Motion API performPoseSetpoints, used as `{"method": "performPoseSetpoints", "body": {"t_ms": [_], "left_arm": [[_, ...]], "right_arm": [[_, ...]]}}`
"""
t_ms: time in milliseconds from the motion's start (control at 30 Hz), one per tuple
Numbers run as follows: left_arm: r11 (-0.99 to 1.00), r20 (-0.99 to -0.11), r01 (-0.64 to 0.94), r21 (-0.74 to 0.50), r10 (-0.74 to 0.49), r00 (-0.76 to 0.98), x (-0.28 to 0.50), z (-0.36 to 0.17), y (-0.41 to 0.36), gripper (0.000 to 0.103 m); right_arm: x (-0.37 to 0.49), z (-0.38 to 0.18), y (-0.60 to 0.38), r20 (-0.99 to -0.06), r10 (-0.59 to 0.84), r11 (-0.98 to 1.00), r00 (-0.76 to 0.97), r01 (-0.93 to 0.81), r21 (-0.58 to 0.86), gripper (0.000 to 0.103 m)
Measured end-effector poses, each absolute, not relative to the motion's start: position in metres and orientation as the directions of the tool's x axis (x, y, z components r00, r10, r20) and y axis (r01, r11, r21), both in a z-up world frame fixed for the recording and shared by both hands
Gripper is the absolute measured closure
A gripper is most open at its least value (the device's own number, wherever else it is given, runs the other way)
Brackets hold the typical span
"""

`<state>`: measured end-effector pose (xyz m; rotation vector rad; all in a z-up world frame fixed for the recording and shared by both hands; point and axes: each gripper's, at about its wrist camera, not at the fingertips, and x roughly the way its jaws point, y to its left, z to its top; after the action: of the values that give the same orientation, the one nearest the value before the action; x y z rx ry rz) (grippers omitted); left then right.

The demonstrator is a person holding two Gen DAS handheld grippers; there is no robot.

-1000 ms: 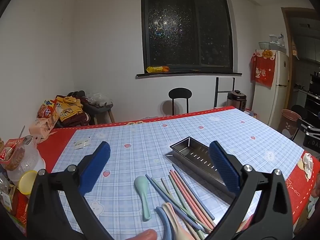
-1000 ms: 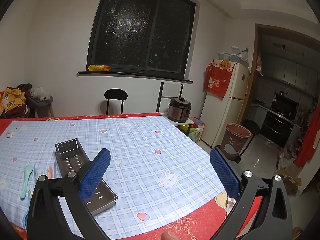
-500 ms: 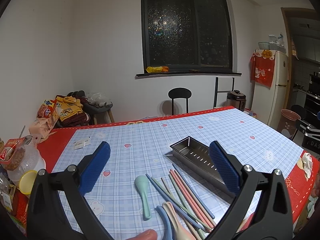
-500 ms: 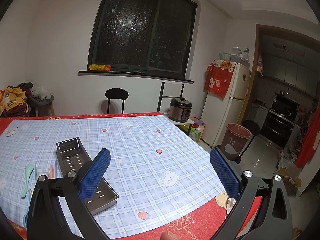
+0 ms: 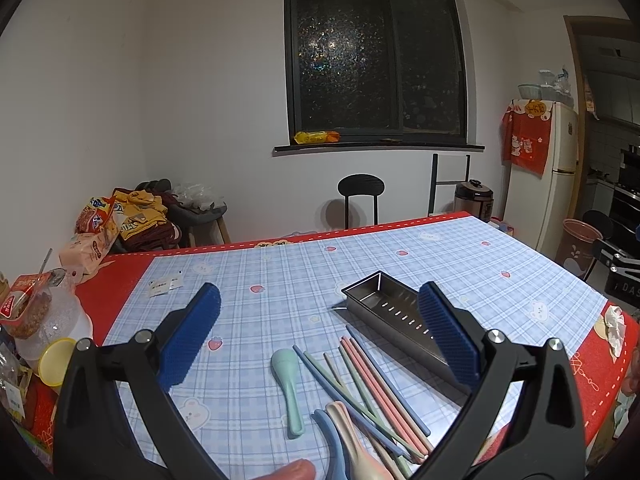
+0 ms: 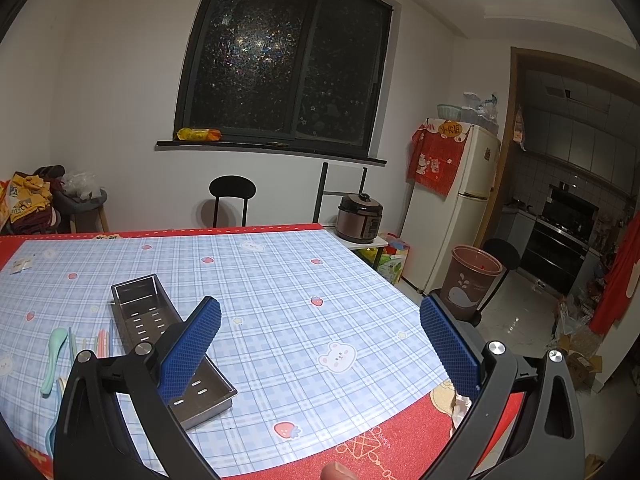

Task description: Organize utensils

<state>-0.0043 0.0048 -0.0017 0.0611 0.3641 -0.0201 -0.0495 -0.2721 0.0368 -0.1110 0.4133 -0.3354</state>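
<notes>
Landmark = stainless steel tray (image 5: pixel 394 312): long, rectangular, shiny metal, slotted floor in two rows, nothing inside it. It lies diagonally on the counter (image 5: pixel 460 264), which carries a smooth blue plaid cloth with strawberry and bear prints and a red border.

Just left of tray, apart from it: chopsticks (image 5: pixel 372 376), thin matte plastic rods, loosely fanned. Roughly seven visible: blue, green and pink. Exact count unclear where they overlap.

Further left of tray: one mint-green spoon (image 5: pixel 287 380), matte, oval bowl, lying flat with its handle toward the camera. Nearer the camera than the tray, two more spoons, blue spoon (image 5: pixel 330 436) and beige spoon (image 5: pixel 350 432), curved handles, lying on the chopstick ends.

Left gripper (image 5: pixel 319 326): fingers spread wide, nothing between them, raised over the utensil pile. Blue pads with a fine knurled rubber texture on black frames.

Right gripper (image 6: pixel 320 340): fingers also wide apart, holding nothing, right of the tray; left pad overlaps the tray's near half in view.

Far left of tray, counter edge: snack bags (image 5: pixel 96 232), clear plastic jar (image 5: pixel 48 316).
</notes>
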Motion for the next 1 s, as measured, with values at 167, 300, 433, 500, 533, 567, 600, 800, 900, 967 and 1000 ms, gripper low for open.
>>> {"method": "performPoseSetpoints", "body": {"t_ms": [167, 300, 433, 500, 533, 567, 600, 800, 900, 967, 1000], "left_arm": [[0.998, -0.359, 0.032, 0.056, -0.010, 0.933, -0.0049, -0.0030, 0.0048, 0.005], [0.998, -0.362, 0.032, 0.056, -0.010, 0.932, -0.0053, -0.0047, 0.0035, 0.005], [0.998, -0.366, 0.035, 0.057, -0.011, 0.930, -0.0055, -0.0061, 0.0019, 0.005], [0.998, -0.369, 0.036, 0.057, -0.013, 0.929, -0.0051, -0.0067, 0.0009, 0.005], [0.998, -0.370, 0.037, 0.057, -0.013, 0.929, -0.0048, -0.0070, 0.0008, 0.005], [0.998, -0.370, 0.037, 0.057, -0.014, 0.929, -0.0048, -0.0071, 0.0008, 0.005], [0.998, -0.371, 0.038, 0.056, -0.015, 0.928, -0.0048, -0.0072, 0.0005, 0.005], [0.998, -0.380, 0.044, 0.050, -0.022, 0.925, -0.0031, -0.0076, 0.0009, 0.005], [0.998, -0.383, 0.038, 0.047, -0.017, 0.923, -0.0028, -0.0084, 0.0013, 0.005], [0.999, -0.394, 0.029, 0.034, -0.013, 0.919, -0.0020, -0.0101, 0.0024, 0.005], [0.999, -0.399, 0.026, 0.030, -0.012, 0.917, -0.0014, -0.0107, 0.0031, 0.005]], "right_arm": [[-0.0492, 0.0367, -0.2728, -0.376, -0.343, 0.938, 0.861, 0.298, -0.175, 0.005], [-0.0491, 0.0368, -0.2738, -0.377, -0.345, 0.938, 0.860, 0.300, -0.175, 0.005], [-0.0486, 0.0357, -0.2745, -0.377, -0.346, 0.938, 0.859, 0.300, -0.175, 0.005], [-0.0486, 0.0356, -0.2746, -0.377, -0.345, 0.938, 0.859, 0.300, -0.175, 0.005], [-0.0485, 0.0356, -0.2748, -0.378, -0.345, 0.938, 0.859, 0.299, -0.175, 0.005], [-0.0486, 0.0355, -0.2749, -0.378, -0.345, 0.938, 0.859, 0.300, -0.176, 0.005], [-0.0487, 0.0350, -0.2743, -0.378, -0.346, 0.938, 0.859, 0.300, -0.176, 0.005], [-0.0486, 0.0342, -0.2747, -0.379, -0.345, 0.938, 0.859, 0.299, -0.175, 0.005], [-0.0486, 0.0341, -0.2744, -0.379, -0.344, 0.938, 0.859, 0.298, -0.175, 0.005], [-0.0485, 0.0330, -0.2744, -0.381, -0.342, 0.939, 0.859, 0.297, -0.175, 0.005], [-0.0482, 0.0326, -0.2745, -0.383, -0.341, 0.940, 0.859, 0.295, -0.173, 0.005]]}}
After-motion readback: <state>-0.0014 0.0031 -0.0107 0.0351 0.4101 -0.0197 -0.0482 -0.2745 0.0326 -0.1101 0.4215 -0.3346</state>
